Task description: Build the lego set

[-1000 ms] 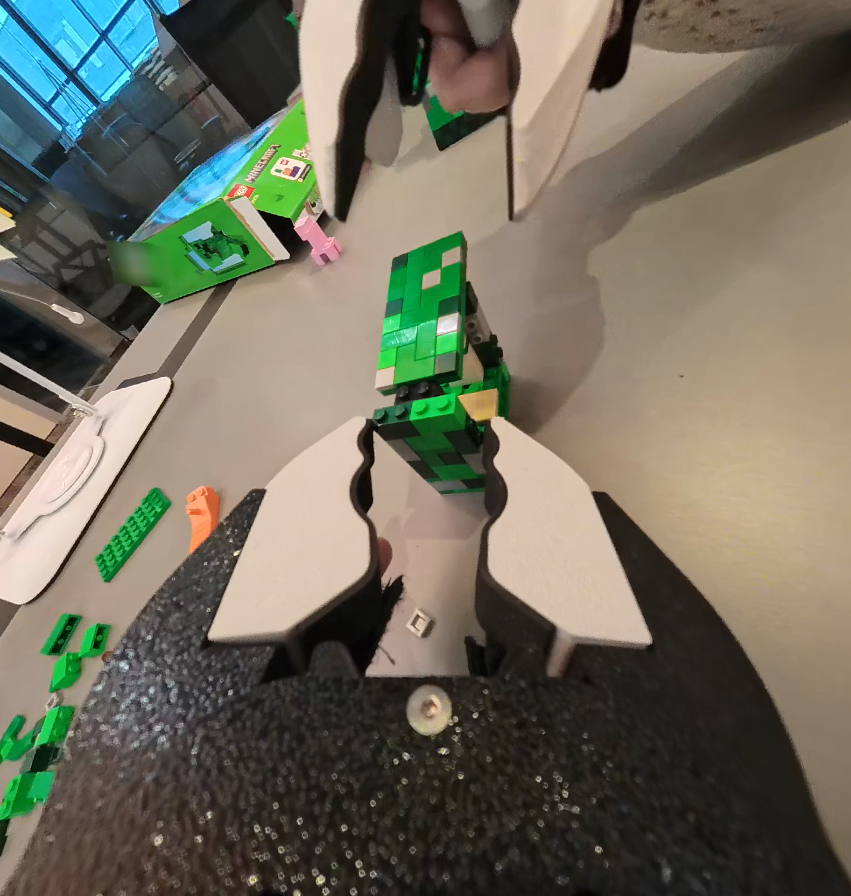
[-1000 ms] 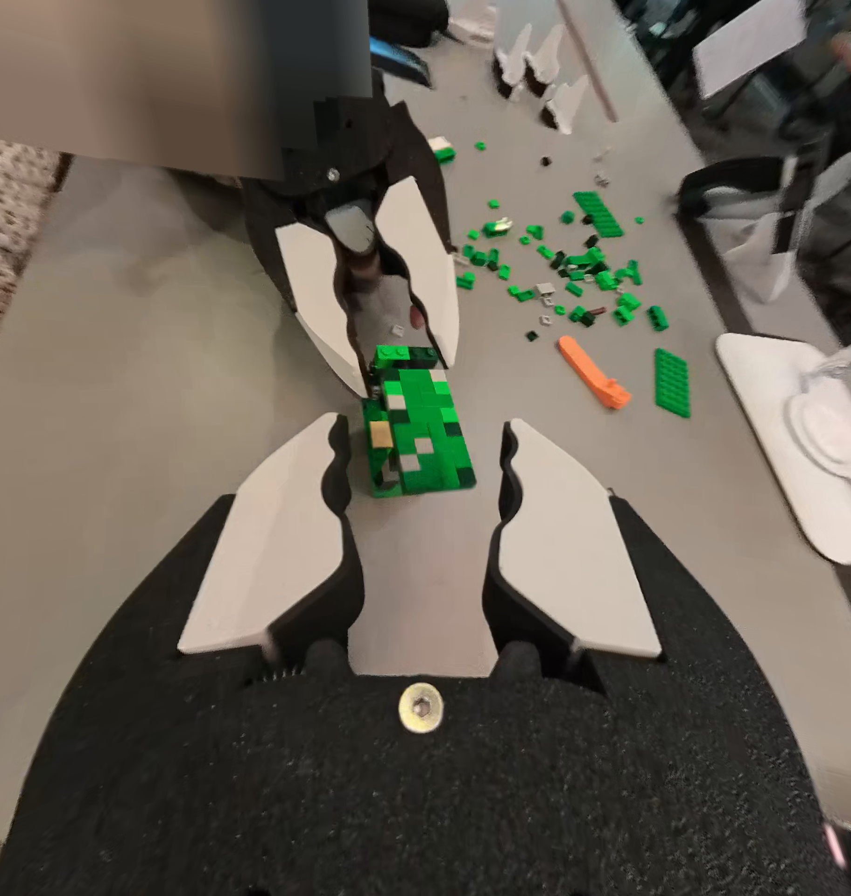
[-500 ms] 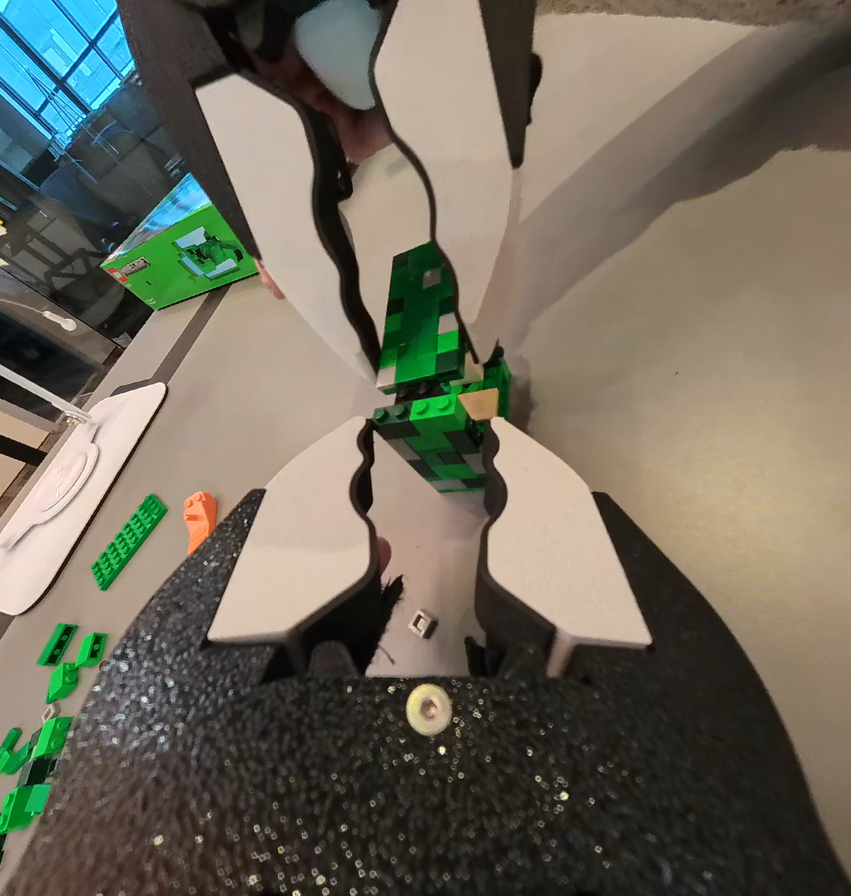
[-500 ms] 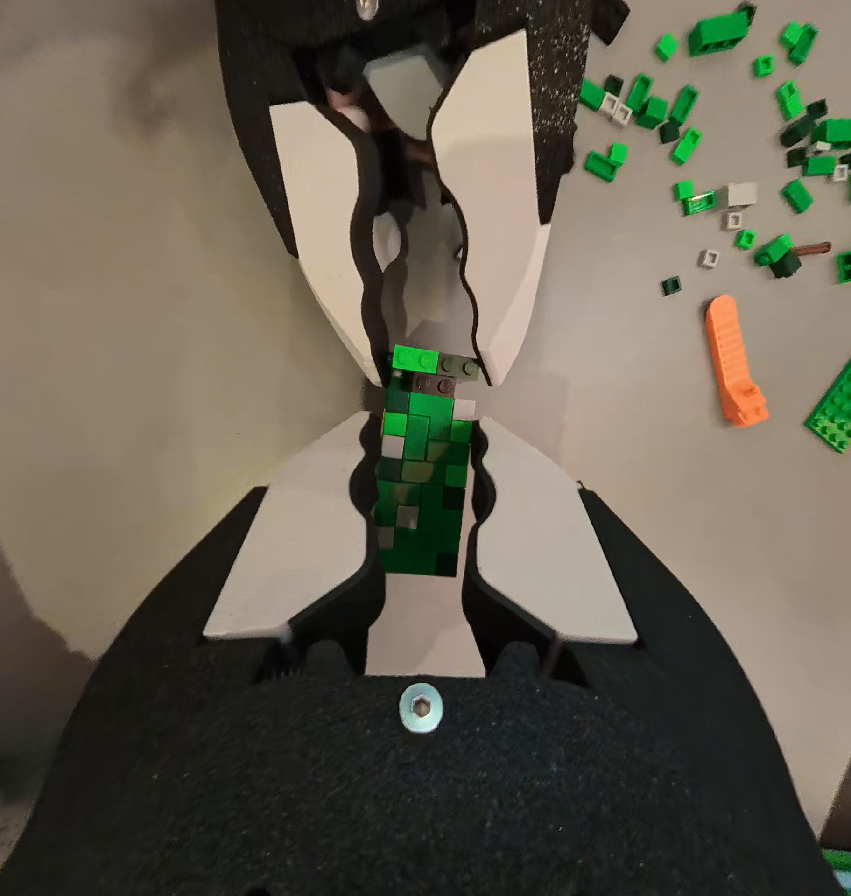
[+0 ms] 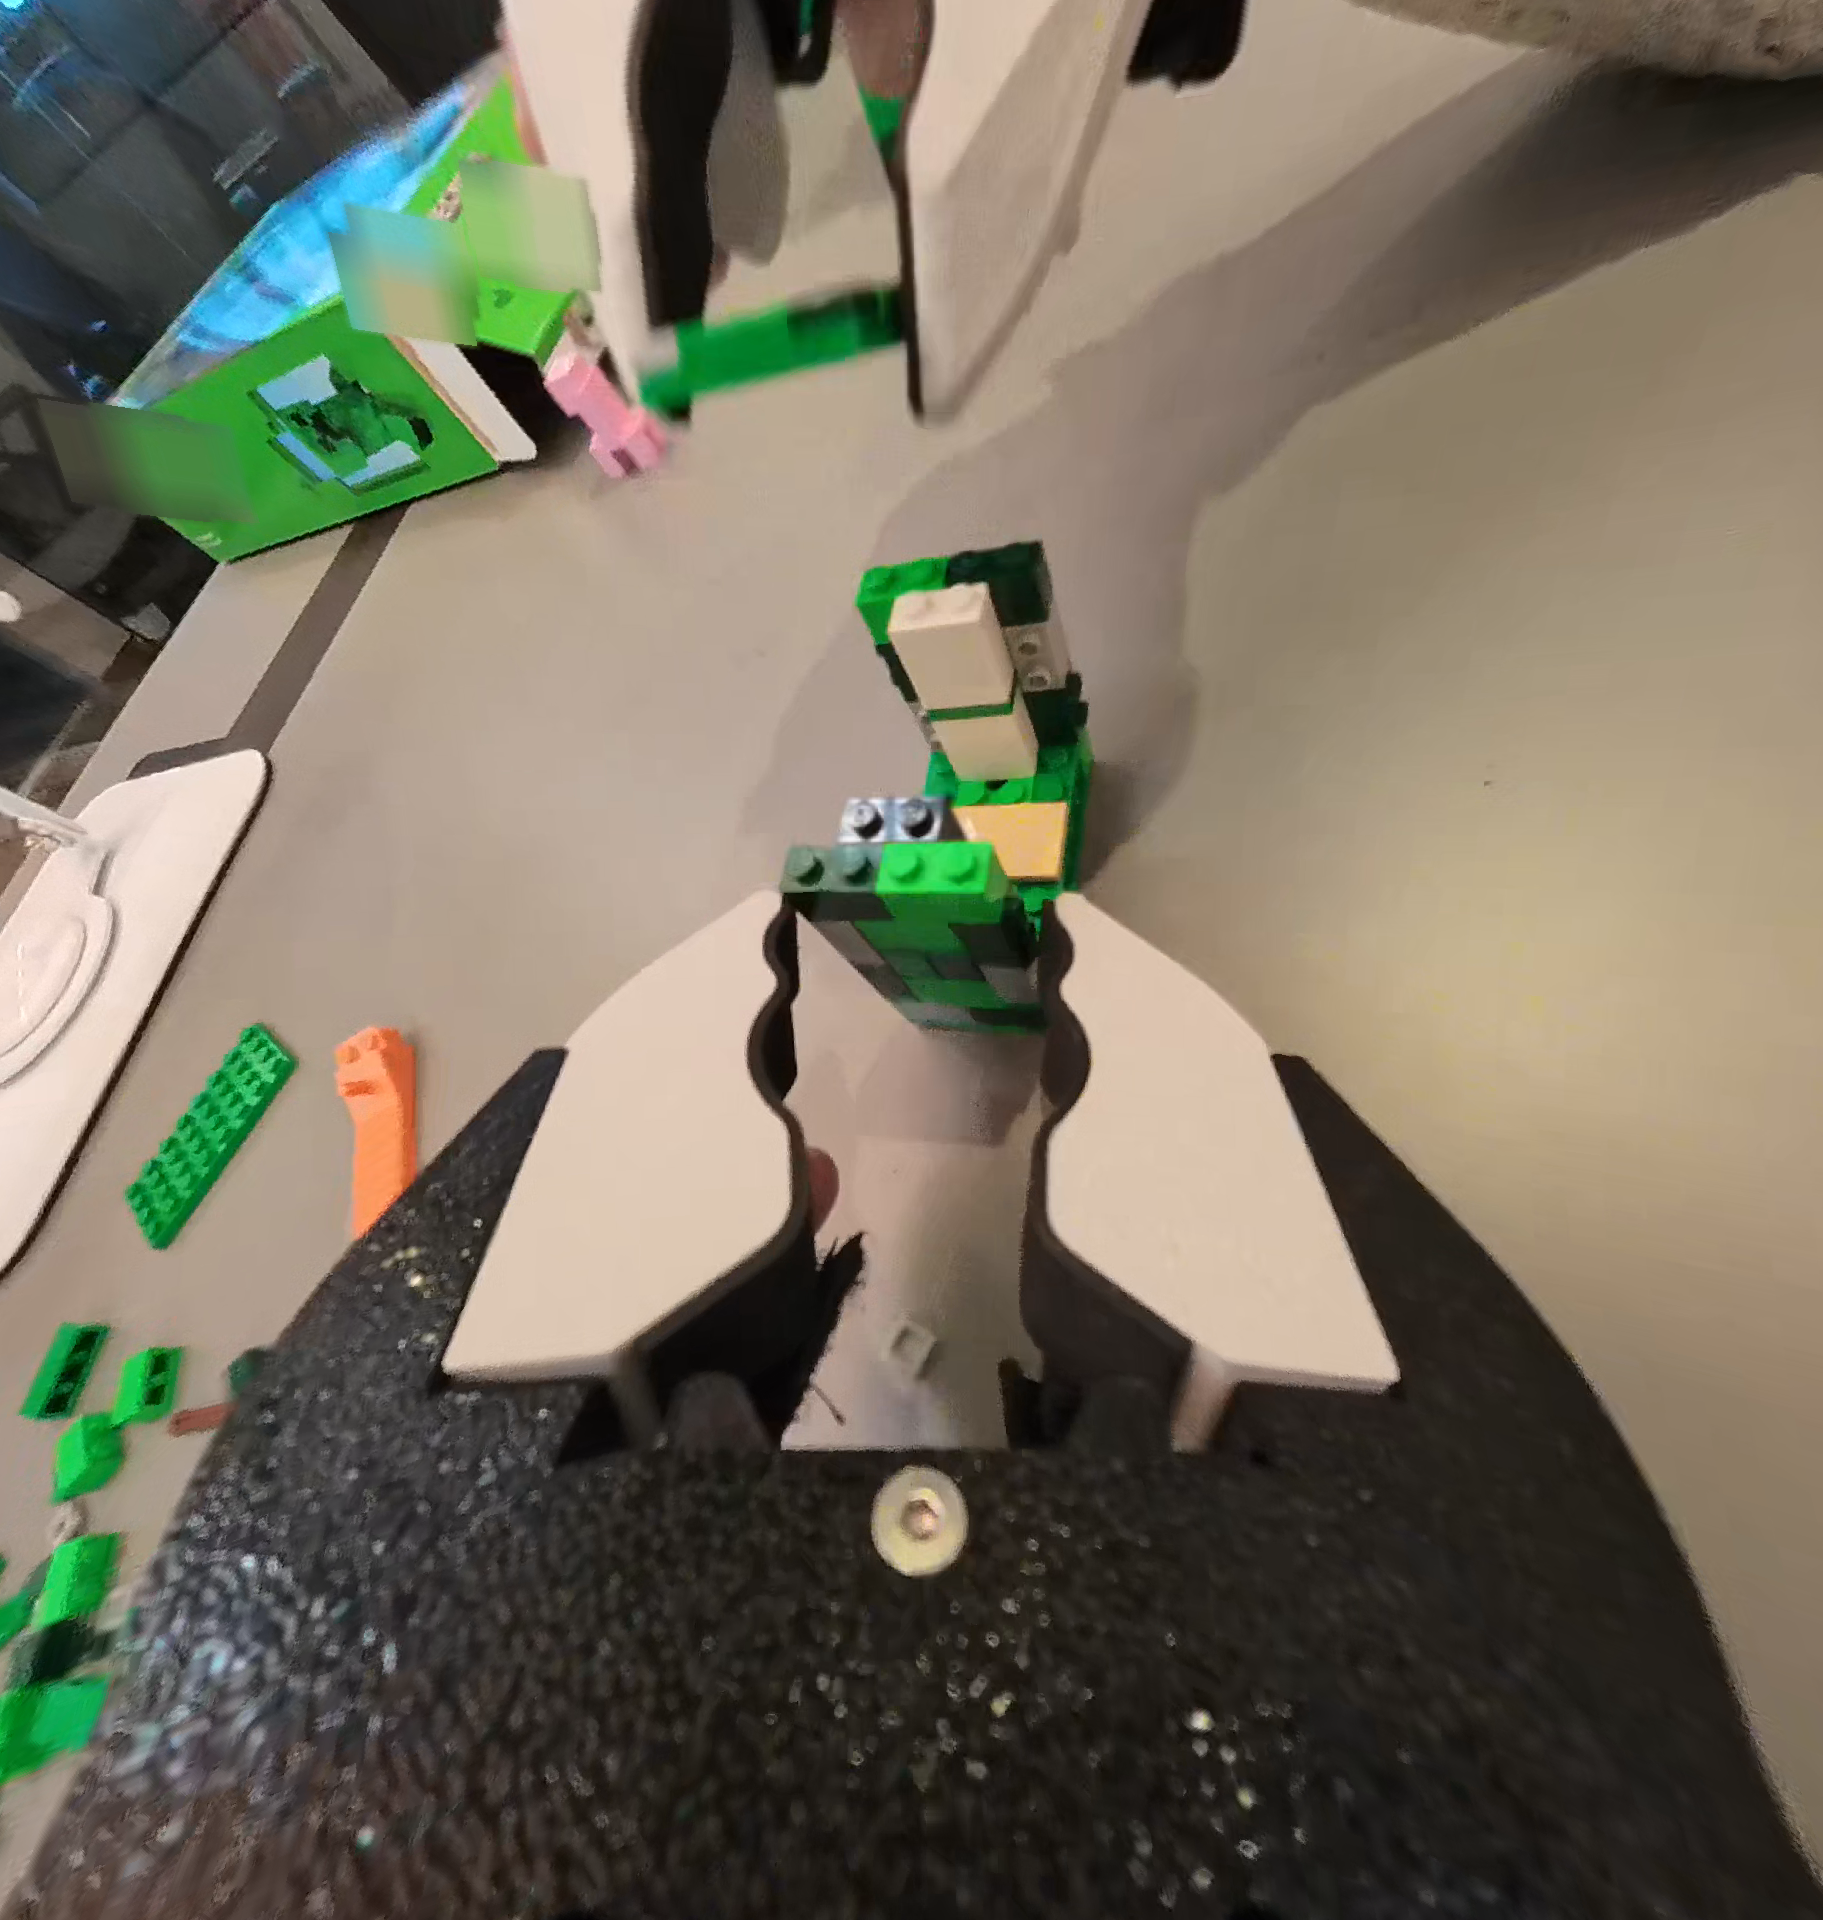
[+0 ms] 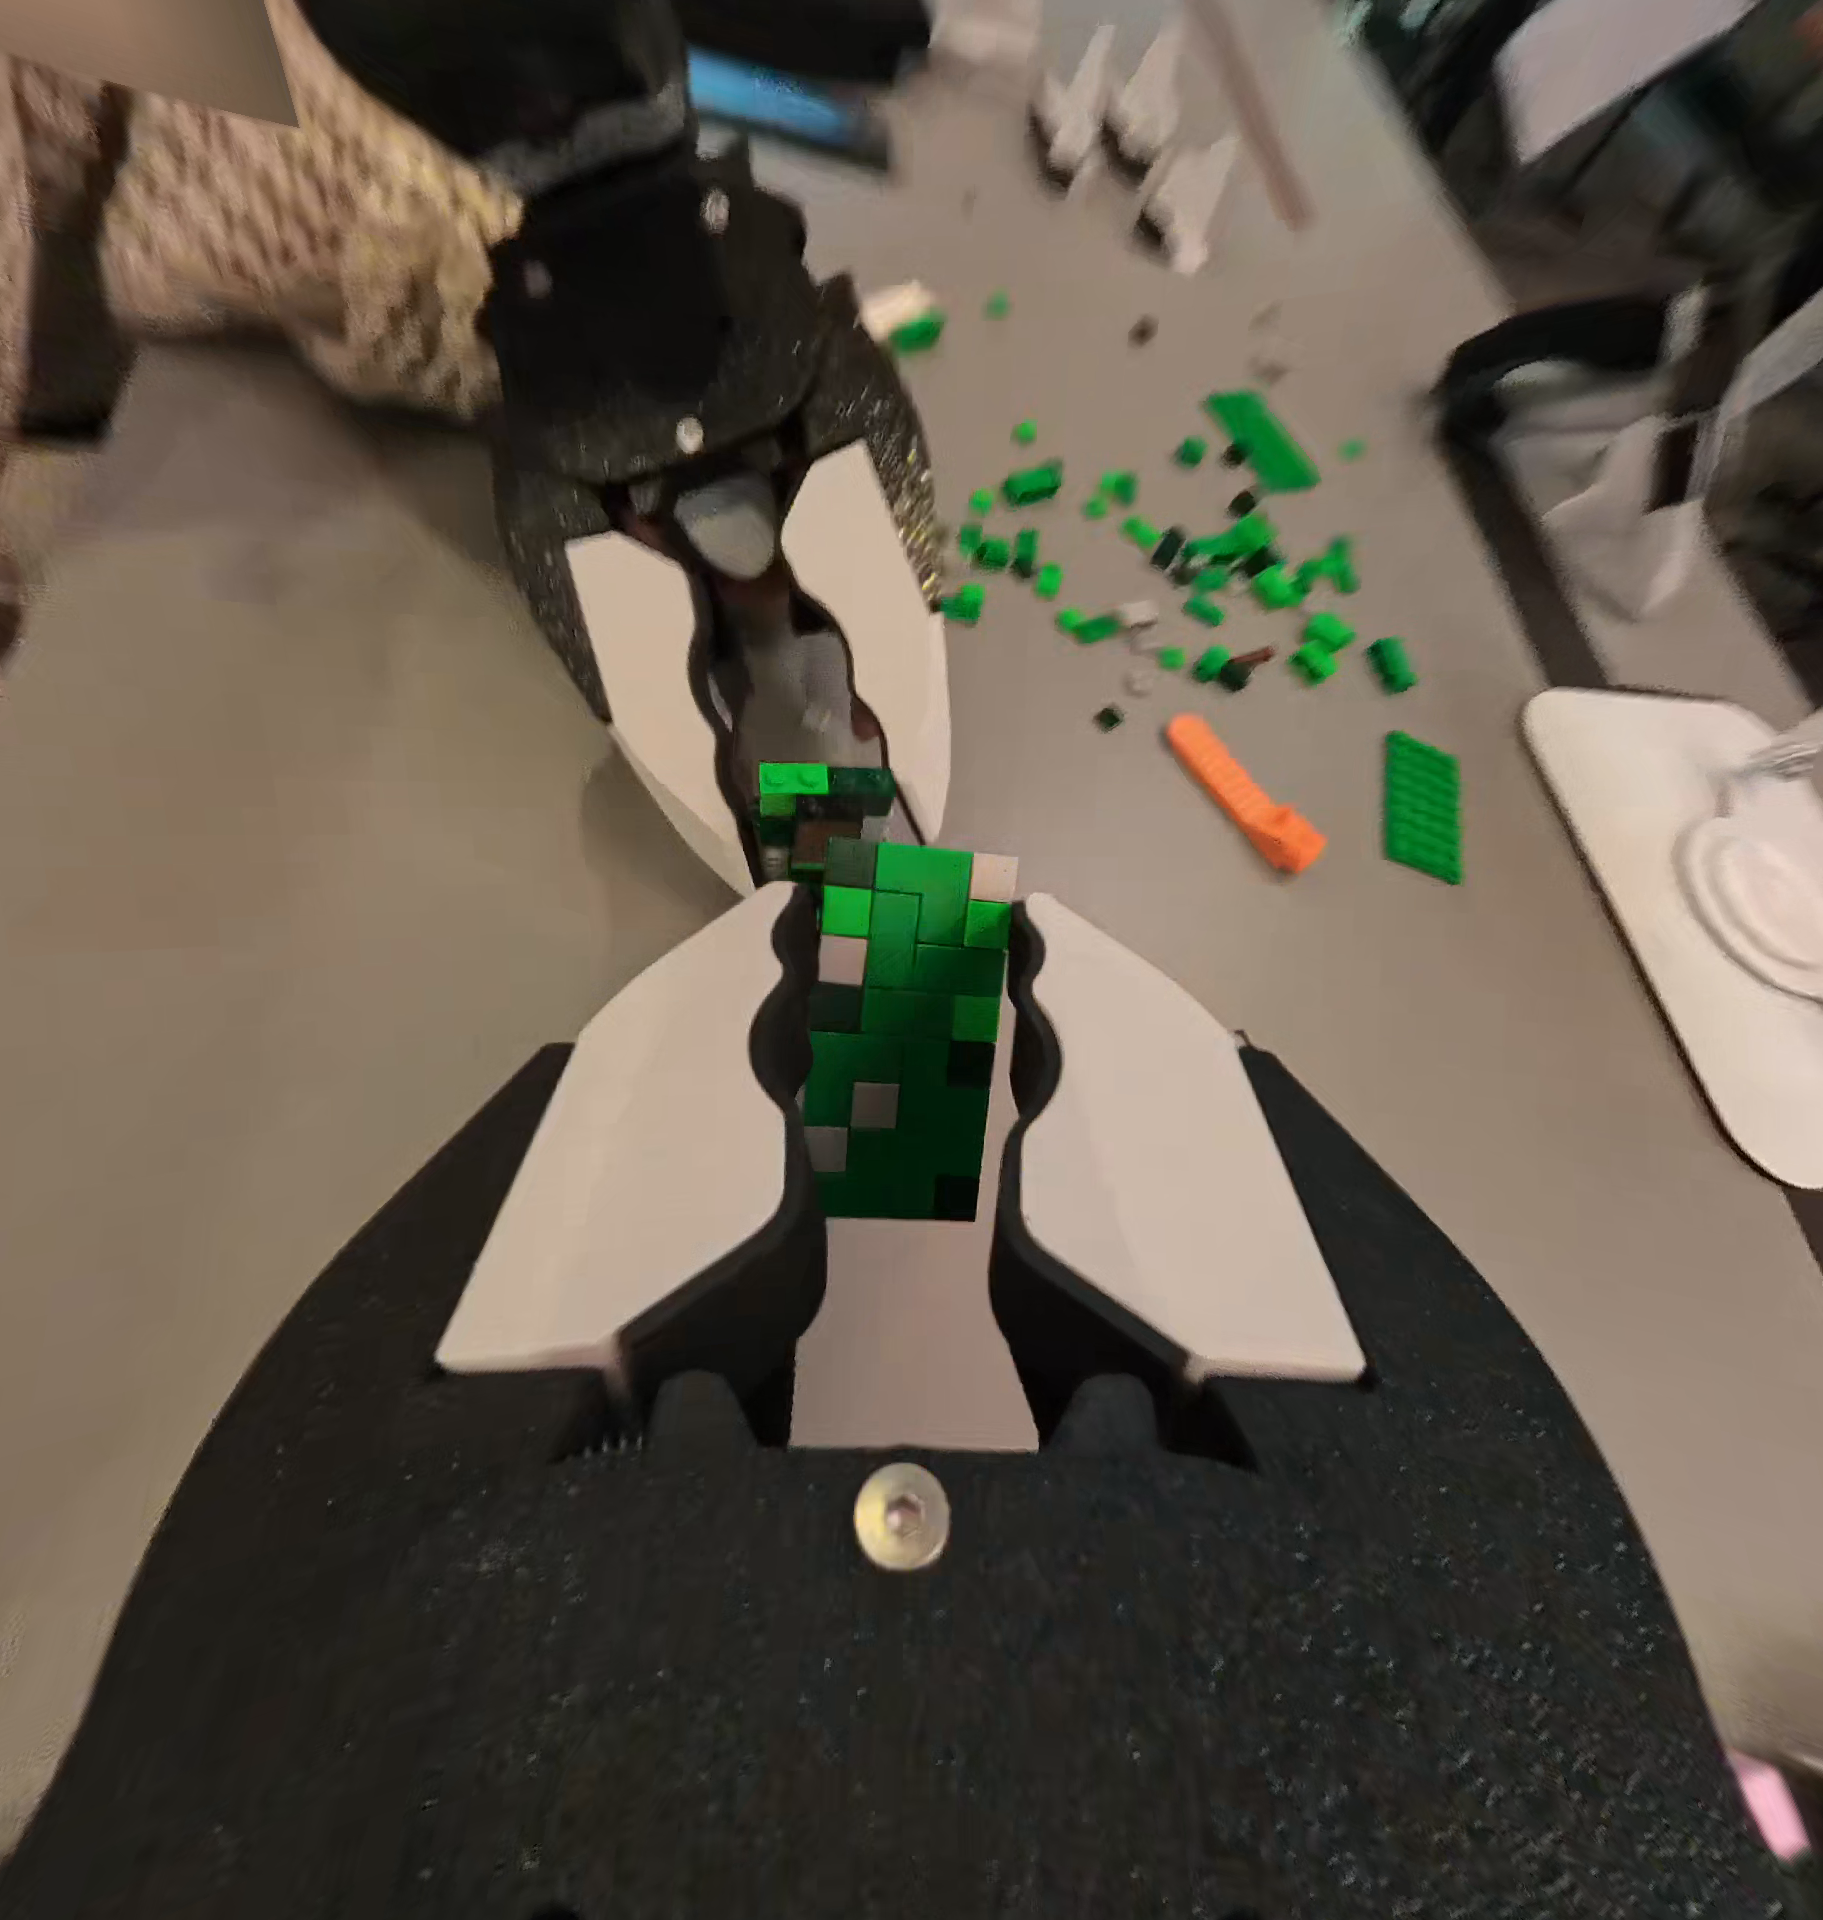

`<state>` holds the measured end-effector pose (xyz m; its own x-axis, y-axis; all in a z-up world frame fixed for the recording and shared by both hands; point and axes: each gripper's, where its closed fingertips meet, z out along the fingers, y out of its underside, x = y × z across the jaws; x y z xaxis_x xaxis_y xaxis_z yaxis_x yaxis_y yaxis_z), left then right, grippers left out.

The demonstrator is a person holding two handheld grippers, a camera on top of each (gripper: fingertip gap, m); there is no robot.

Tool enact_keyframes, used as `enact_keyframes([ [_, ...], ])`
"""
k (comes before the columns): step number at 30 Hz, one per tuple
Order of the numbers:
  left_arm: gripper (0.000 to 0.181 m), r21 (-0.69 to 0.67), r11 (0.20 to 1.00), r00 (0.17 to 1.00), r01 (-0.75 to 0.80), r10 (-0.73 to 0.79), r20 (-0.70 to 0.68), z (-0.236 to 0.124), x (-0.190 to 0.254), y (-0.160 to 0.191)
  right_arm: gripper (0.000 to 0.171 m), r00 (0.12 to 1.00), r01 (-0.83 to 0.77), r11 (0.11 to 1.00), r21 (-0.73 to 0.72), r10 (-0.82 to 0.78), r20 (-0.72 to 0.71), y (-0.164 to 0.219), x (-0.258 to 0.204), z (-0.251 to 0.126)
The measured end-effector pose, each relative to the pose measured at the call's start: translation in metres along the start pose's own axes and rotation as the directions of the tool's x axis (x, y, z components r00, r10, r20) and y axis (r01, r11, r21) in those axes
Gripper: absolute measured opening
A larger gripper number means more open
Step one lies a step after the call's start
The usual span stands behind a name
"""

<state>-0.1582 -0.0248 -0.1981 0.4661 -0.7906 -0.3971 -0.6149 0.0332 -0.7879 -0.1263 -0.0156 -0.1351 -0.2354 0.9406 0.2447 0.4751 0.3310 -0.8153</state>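
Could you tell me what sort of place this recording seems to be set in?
Probably an office or lab workspace: a long grey table strewn with loose green bricks, the green set box at its edge, and large windows behind.

This looks like an office or lab-style workroom set up for a building session: a long, smooth grey tabletop [image 6: 263,935] with a dark seam strip along its edge, tall glass window panes [image 5: 107,125] with dark frames beyond it, and a white flat stand base [image 6: 1717,935] holding a clear rod. Scattered small green plastic bricks [image 6: 1198,561], a green studded plate [image 6: 1421,805], an orange brick-separator tool [image 6: 1239,795] and a bright green cardboard toy box [image 5: 294,416] lie on the table, with blurred dark bags or chairs [image 6: 1613,364] alongside
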Motion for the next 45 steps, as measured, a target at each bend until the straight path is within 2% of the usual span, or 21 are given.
enact_keyframes([
  [3, 0.041, -0.092, 0.992, 0.997, -0.081, 0.082, 0.011, -0.010, -0.015, -0.003, 0.034, 0.997, -0.041, 0.989, 0.145, 0.049, -0.053, -0.003, 0.006, -0.017],
  [5, 0.041, -0.245, 0.955, 0.986, -0.170, 0.163, -0.048, -0.019, -0.022, -0.005, 0.034, 0.992, -0.069, 0.974, 0.218, 0.089, -0.085, -0.004, 0.012, -0.026],
  [7, 0.041, -0.417, 0.860, 0.956, -0.293, 0.257, -0.141, -0.029, -0.025, -0.004, 0.034, 0.989, -0.100, 0.947, 0.306, 0.130, -0.077, -0.007, 0.014, -0.032],
  [9, 0.041, -0.547, 0.728, 0.911, -0.412, 0.327, -0.251, -0.035, -0.024, -0.003, 0.034, 0.987, -0.107, 0.936, 0.337, 0.140, -0.077, -0.005, 0.014, -0.032],
  [11, 0.041, -0.620, 0.605, 0.866, -0.500, 0.373, -0.334, -0.035, -0.023, -0.003, 0.034, 0.987, -0.097, 0.934, 0.344, 0.134, -0.084, 0.002, 0.015, -0.027],
  [13, 0.041, -0.667, 0.531, 0.852, -0.522, 0.361, -0.380, -0.032, -0.020, -0.005, 0.034, 0.989, -0.110, 0.927, 0.360, 0.136, -0.050, 0.006, 0.011, -0.022],
  [15, 0.042, -0.695, 0.522, 0.870, -0.493, 0.307, -0.387, -0.026, -0.017, -0.007, 0.034, 0.988, -0.139, 0.913, 0.384, 0.151, -0.004, 0.008, 0.007, -0.018],
  [21, 0.060, -0.690, 0.620, 0.923, -0.374, 0.176, -0.342, -0.022, -0.013, -0.004, 0.034, 0.988, -0.148, 0.904, 0.401, 0.153, 0.020, 0.012, 0.006, -0.011],
  [23, 0.065, -0.677, 0.672, 0.949, -0.301, 0.145, -0.278, -0.025, -0.019, -0.003, 0.034, 0.988, -0.148, 0.895, 0.422, 0.151, 0.025, 0.010, 0.005, -0.011],
  [25, 0.066, -0.615, 0.766, 0.981, -0.187, 0.113, -0.157, -0.027, -0.027, -0.013, 0.034, 0.985, -0.164, 0.850, 0.500, 0.164, 0.043, -0.002, 0.005, -0.018],
  [27, 0.067, -0.434, 0.900, 0.999, -0.036, 0.036, -0.007, -0.027, -0.030, -0.044, 0.034, 0.977, -0.212, 0.768, 0.604, 0.184, 0.110, -0.022, 0.002, -0.033],
  [29, 0.069, -0.202, 0.973, 0.990, 0.109, -0.088, 0.107, -0.026, -0.025, -0.079, 0.034, 0.965, -0.264, 0.660, 0.704, 0.181, 0.192, -0.043, -0.003, -0.051],
  [32, 0.071, -0.014, 0.984, 0.969, 0.179, -0.173, 0.177, -0.018, -0.010, -0.105, 0.034, 0.953, -0.303, 0.567, 0.766, 0.158, 0.259, -0.059, -0.011, -0.065],
  [36, 0.071, 0.108, 0.976, 0.958, 0.191, -0.210, 0.196, 0.004, 0.005, -0.122, 0.034, 0.955, -0.290, 0.582, 0.760, 0.127, 0.267, -0.062, -0.019, -0.065],
  [39, 0.065, 0.207, 0.944, 0.927, 0.257, -0.302, 0.225, 0.007, 0.000, -0.126, 0.034, 0.955, -0.295, 0.538, 0.790, 0.153, 0.253, -0.060, -0.008, -0.078],
  [43, 0.070, 0.186, 0.947, 0.936, 0.263, -0.297, 0.189, 0.017, 0.007, -0.119, 0.033, 0.962, -0.270, 0.570, 0.776, 0.130, 0.240, -0.060, -0.011, -0.079],
  [45, 0.070, 0.221, 0.941, 0.937, 0.257, -0.299, 0.183, 0.018, 0.009, -0.121, 0.034, 0.956, -0.287, 0.577, 0.765, 0.115, 0.272, -0.062, -0.017, -0.078],
])
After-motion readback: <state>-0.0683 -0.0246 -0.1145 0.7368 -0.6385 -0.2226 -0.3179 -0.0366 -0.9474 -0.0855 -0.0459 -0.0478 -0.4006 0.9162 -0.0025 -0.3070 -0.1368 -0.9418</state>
